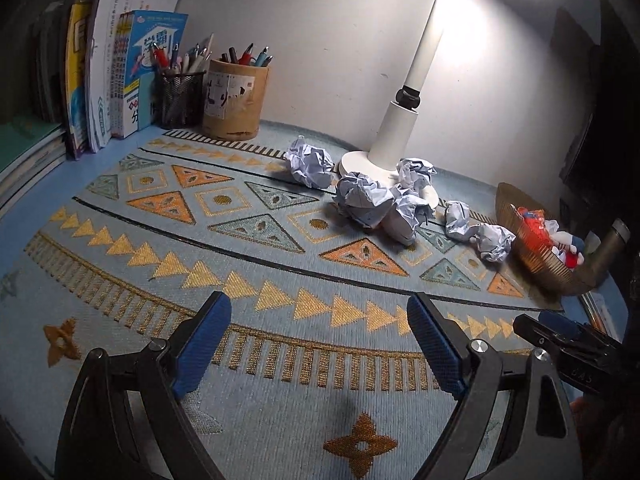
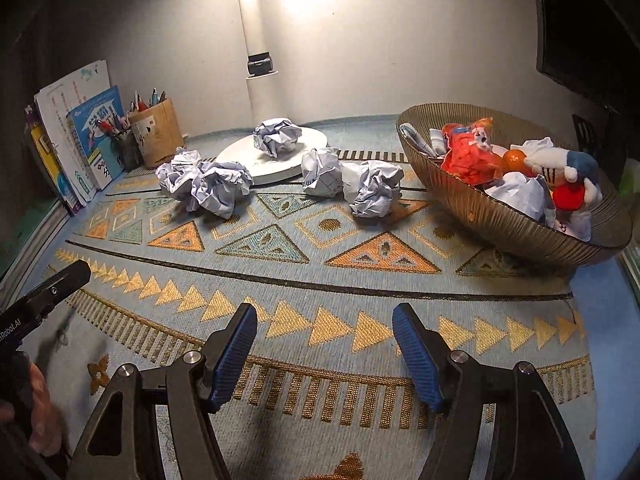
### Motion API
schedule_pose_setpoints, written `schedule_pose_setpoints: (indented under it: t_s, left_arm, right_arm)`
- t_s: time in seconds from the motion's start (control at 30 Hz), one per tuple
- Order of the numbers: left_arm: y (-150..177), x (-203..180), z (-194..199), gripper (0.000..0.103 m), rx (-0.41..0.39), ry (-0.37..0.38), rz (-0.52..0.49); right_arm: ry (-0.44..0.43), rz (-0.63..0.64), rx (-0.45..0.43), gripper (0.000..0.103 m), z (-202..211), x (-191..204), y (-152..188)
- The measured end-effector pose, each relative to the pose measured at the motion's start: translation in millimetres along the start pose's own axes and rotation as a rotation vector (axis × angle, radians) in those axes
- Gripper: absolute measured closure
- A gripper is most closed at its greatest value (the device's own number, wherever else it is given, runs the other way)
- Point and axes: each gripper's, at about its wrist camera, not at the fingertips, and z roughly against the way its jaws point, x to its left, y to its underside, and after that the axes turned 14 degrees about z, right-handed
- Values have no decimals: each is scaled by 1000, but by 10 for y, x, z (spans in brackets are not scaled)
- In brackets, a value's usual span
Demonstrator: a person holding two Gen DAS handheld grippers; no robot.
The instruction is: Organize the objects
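Both the left tongs [image 1: 320, 344] and right tongs [image 2: 324, 354] are hovering wide open and empty over the worktop's patterned mat [image 2: 320, 280], seemingly readying to gather the crumpled paper balls [image 2: 372, 192] lying loose beside the bowl [image 2: 500, 220].

Left gripper [image 1: 319, 316] and right gripper [image 2: 324, 330] hover side by side, near the viewer, jaws spread wide, holding nothing.

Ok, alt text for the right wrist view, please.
The open right gripper hovers empty over a patterned mat. Beyond lie crumpled paper balls, one on a white lamp base, with a ribbed bowl of toys at right.
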Motion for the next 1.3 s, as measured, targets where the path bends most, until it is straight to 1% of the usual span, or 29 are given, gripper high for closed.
schedule_pose_setpoints:
  t_s: [0.03, 0.07, 0.1, 0.13, 0.17, 0.2, 0.23, 0.3, 0.33, 0.37, 0.4, 0.43, 0.47, 0.53, 0.6, 0.67, 0.73, 0.77, 0.8, 0.83, 0.87, 0.93, 1.0, 1.03, 1.1, 1.17, 1.3]
  left_arm:
    - [-21, 7, -21, 14, 23, 16, 4]
    - [-61, 25, -61, 15, 64, 50, 22]
    - [-116, 64, -117, 15, 120, 104, 63]
    - [-190, 103, -166, 17, 163, 155, 115]
    - [-284, 124, -202, 18, 182, 190, 157]
    - [-394, 121, -232, 18, 184, 207, 178]
    - [-506, 92, -265, 18, 179, 211, 175]
    - [-697, -27, -378, 18, 162, 195, 112]
    - [-772, -82, -465, 18, 156, 183, 81]
    - [-840, -120, -589, 18, 174, 179, 68]
    - [-892, -141, -727, 20, 204, 179, 74]
    - [-940, -138, -850, 25, 229, 190, 91]
    - [-965, -152, -969, 28, 250, 200, 103]
    - [-979, -195, -1164, 31, 272, 194, 109]
    - [-977, -220, -1312, 33, 285, 198, 119]
    - [-964, -219, -1428, 36, 305, 210, 139]
    - [-964, -206, -1486, 38, 307, 245, 163]
    - [-974, -202, -1501, 42, 304, 253, 169]
    - [-977, -210, -1517, 46, 303, 254, 167]
    - [-981, -224, -1543, 54, 307, 247, 158]
    - [-969, -235, -1560, 55, 309, 239, 150]
    - [-955, -237, -1560, 59, 313, 252, 152]
    - [-949, -250, -1515, 62, 303, 259, 145]
    - [-949, -259, -1490, 75, 295, 258, 139]
    - [-944, -279, -1428, 74, 302, 270, 133]
    - [-924, -298, -1286, 74, 291, 285, 117]
    - [-799, -334, -856, 74, 261, 305, 79]
  right_arm:
    - [-9, 0, 3, 34, -6, -2, -5]
    - [-28, -4, 8, 34, -16, -9, -15]
    - [-63, -14, 17, 34, -36, -25, -34]
    - [-119, -37, 30, 34, -75, -46, -66]
    - [-187, -70, 42, 34, -129, -69, -109]
    - [-241, -101, 51, 34, -184, -81, -170]
    - [-273, -117, 51, 34, -227, -74, -251]
    - [-306, -113, 41, 34, -302, -16, -459]
    - [-310, -97, 36, 34, -346, 31, -575]
    - [-308, -77, 31, 34, -396, 81, -685]
    - [-303, -51, 21, 34, -452, 134, -788]
    - [-302, -21, 11, 34, -510, 186, -879]
    - [-302, 6, 7, 34, -579, 243, -956]
    - [-300, 31, 17, 34, -753, 324, -1072]
    - [-296, 20, 41, 34, -933, 344, -1135]
    - [-323, -1, 48, 34, -1074, 320, -1167]
    - [-373, -12, 53, 35, -1182, 308, -1190]
    - [-386, -12, 46, 35, -1215, 308, -1202]
    - [-376, -7, 38, 35, -1239, 314, -1213]
    - [-366, -1, 36, 36, -1264, 322, -1230]
    - [-377, 1, 35, 42, -1292, 329, -1244]
    - [-406, -4, 34, 51, -1313, 321, -1241]
    - [-398, -1, 22, 54, -1277, 312, -1227]
    - [-392, -3, 17, 56, -1245, 300, -1214]
    - [-388, -20, 7, 56, -1169, 254, -1196]
    - [-389, -31, -4, 56, -1035, 198, -1176]
    - [-379, -17, -55, 56, -578, 89, -1053]
